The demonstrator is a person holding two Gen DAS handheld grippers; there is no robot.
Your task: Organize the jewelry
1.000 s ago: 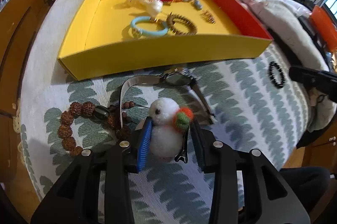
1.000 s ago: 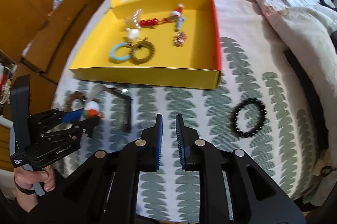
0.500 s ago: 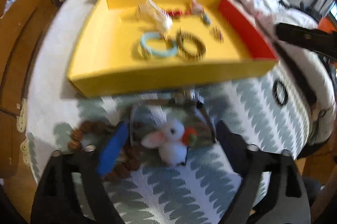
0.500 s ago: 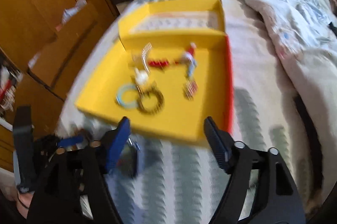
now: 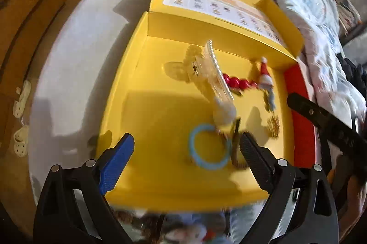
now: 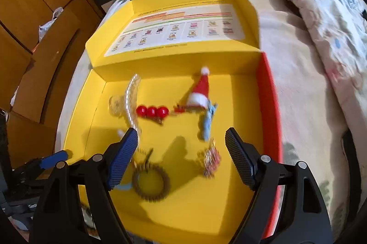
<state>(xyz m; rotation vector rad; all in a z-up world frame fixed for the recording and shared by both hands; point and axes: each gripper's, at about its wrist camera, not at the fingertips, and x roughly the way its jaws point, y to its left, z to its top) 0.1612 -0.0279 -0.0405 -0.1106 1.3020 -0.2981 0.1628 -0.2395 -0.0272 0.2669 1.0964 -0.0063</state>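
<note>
Hovering over yellow tray [image 6: 75,129] w/ both hand-held grippers: left hand-held gripper [image 5: 187,159] and right hand-held gripper [image 6: 182,152] jaws just spread wide, nothing between. Near tray's front: blue ring [image 5: 207,147], brown coil bracelet [image 6: 150,184]; further in, red beads [image 6: 151,111], Santa-hat clip [image 6: 200,90]. Probably between picks; next needs reach back off-tray for leftover pieces.

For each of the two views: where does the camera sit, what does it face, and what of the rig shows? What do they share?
Left wrist: on the left gripper, looking steeply down into the yellow box; its open fingers show, nothing between.
Right wrist: on the right gripper, facing the same box; open fingers, empty.
Shared: the box, red beads, brown coil ring.
</note>
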